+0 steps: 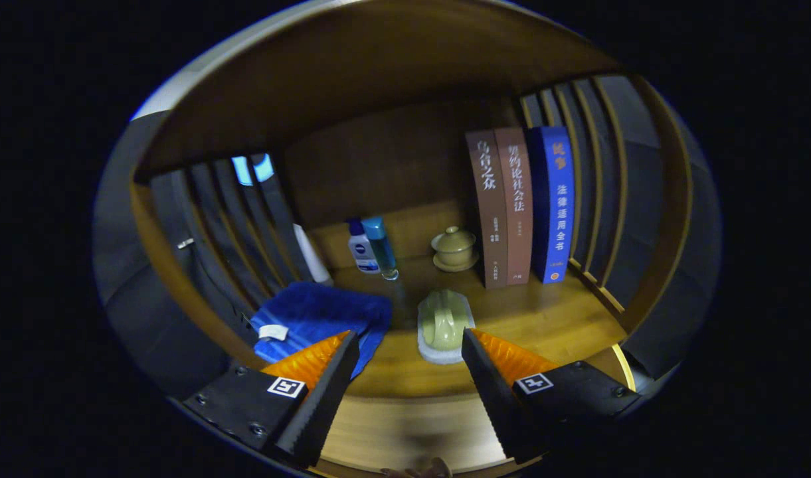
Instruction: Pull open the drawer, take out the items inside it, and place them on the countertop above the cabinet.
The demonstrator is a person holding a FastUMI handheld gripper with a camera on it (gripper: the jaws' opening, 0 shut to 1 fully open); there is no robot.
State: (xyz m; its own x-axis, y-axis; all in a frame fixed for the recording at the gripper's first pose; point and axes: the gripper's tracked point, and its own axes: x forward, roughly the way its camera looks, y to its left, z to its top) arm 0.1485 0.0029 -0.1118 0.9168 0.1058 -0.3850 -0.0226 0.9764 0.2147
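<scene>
My gripper (408, 337) is open, and nothing is held between its fingers. Just ahead of the fingers lies a pale green scrub brush (443, 323) on a white base, resting on the wooden countertop (551, 318), closer to the right finger. A blue cloth (319, 312) with a white tag lies crumpled on the counter, ahead of the left finger. Below the counter's front edge, between the fingers, runs a paler band of wood (405, 428); I cannot tell whether it is the drawer.
At the back stand two small bottles (373, 247), a white container (310, 255) and a green lidded cup on a saucer (454, 249). Three upright books (519, 206) stand at the right. Slatted side walls (598, 199) and a wooden shelf overhead enclose the counter.
</scene>
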